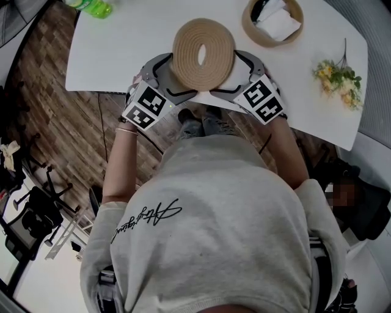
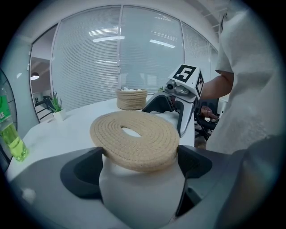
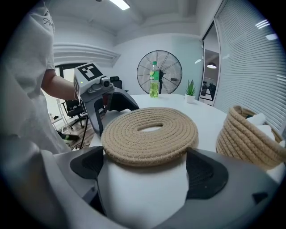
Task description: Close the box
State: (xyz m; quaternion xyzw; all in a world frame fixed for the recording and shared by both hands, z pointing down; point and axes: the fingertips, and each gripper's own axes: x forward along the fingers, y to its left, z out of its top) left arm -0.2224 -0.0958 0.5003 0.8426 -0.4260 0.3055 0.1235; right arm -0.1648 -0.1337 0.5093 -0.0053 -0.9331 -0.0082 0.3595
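Observation:
A round woven rope lid (image 1: 203, 52) with a slot in its middle sits at the white table's near edge (image 1: 110, 90). My left gripper (image 1: 177, 81) and right gripper (image 1: 227, 77) face it from the near left and near right, their fingertips hidden under it. In the left gripper view the lid (image 2: 134, 138) spans the gap of the wide-spread left gripper (image 2: 138, 159). The right gripper (image 3: 147, 165) is equally wide under the lid (image 3: 149, 134). I see no pad pressing on the rim. The open rope basket (image 1: 250, 27), the box, stands at the back right with white things inside.
A green bottle (image 1: 91, 7) stands at the table's far left and a bunch of yellow flowers (image 1: 339, 76) lies at its right end. A small potted plant (image 3: 191, 91) and a floor fan (image 3: 159, 67) are beyond. Office chairs (image 1: 30, 208) stand on the floor at left.

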